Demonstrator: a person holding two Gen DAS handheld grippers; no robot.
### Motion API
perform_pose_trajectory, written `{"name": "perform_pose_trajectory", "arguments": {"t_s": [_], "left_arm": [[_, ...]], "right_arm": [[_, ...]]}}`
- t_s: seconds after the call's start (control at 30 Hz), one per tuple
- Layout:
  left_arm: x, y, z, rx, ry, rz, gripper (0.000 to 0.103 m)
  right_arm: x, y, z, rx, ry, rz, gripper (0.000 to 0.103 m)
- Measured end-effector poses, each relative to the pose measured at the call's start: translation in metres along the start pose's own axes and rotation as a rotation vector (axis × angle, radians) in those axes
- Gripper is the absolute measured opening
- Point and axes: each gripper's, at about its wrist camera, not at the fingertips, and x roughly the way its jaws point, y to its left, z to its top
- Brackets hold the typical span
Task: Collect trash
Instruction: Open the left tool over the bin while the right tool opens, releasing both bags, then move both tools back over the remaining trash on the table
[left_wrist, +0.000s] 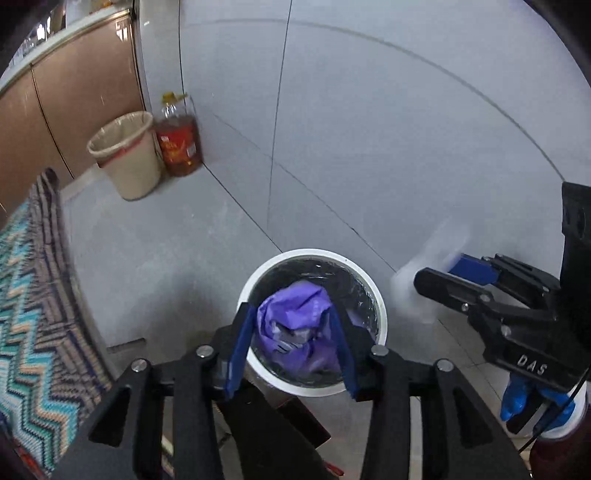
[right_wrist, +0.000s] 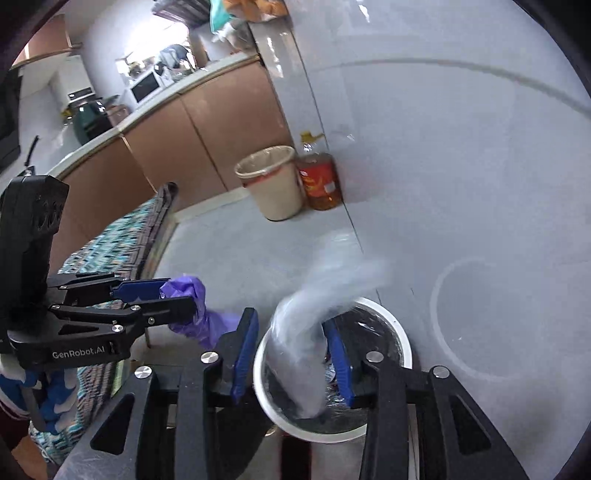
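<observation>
A white round bin (left_wrist: 380, 317) with a black liner stands on the grey floor; it also shows in the right wrist view (right_wrist: 404, 341). My left gripper (left_wrist: 295, 350) is shut on a crumpled purple plastic bag (left_wrist: 295, 317) and holds it above the bin's opening; the bag also shows in the right wrist view (right_wrist: 192, 295). My right gripper (right_wrist: 291, 363) is shut on a blurred clear plastic bag (right_wrist: 306, 332), right over the bin. In the left wrist view the right gripper (left_wrist: 443, 275) is to the right of the bin with the clear bag (left_wrist: 432, 258).
A beige lined wastebasket (left_wrist: 125, 155) and a large oil bottle (left_wrist: 179, 140) stand against the wall by brown cabinets (left_wrist: 74, 92). A zigzag-patterned cloth (left_wrist: 33, 295) covers furniture at the left. The counter (right_wrist: 155, 99) holds a microwave and kitchenware.
</observation>
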Motion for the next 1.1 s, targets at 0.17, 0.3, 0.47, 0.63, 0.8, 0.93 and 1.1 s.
{"name": "perform_pose_trajectory", "arguments": {"t_s": [0.17, 0.3, 0.47, 0.63, 0.8, 0.93, 1.1], "left_arm": [[0.02, 0.006, 0.004, -0.053, 0.021, -0.04, 0.045], [0.018, 0.013, 0.001, -0.084, 0.015, -0.051, 0.045], [-0.009, 0.018, -0.009, -0.11, -0.023, -0.058, 0.045], [-0.054, 0.026, -0.02, -0.126, -0.097, -0.051, 0.045], [-0.101, 0.038, -0.039, -0.147, -0.172, -0.024, 0.045], [-0.145, 0.049, -0.062, -0.166, -0.239, 0.006, 0.048], [-0.207, 0.068, -0.098, -0.198, -0.337, 0.052, 0.049]], "right_arm": [[0.01, -0.012, 0.002, 0.026, 0.017, -0.028, 0.043], [0.007, -0.014, -0.001, 0.037, 0.016, -0.031, 0.043], [-0.008, -0.005, -0.004, 0.034, -0.001, -0.018, 0.044], [-0.025, 0.015, 0.001, 0.017, -0.033, -0.008, 0.044], [-0.052, 0.042, 0.003, -0.016, -0.082, 0.006, 0.046], [-0.074, 0.069, 0.005, -0.053, -0.12, 0.027, 0.047], [-0.103, 0.111, 0.006, -0.118, -0.17, 0.065, 0.048]]}}
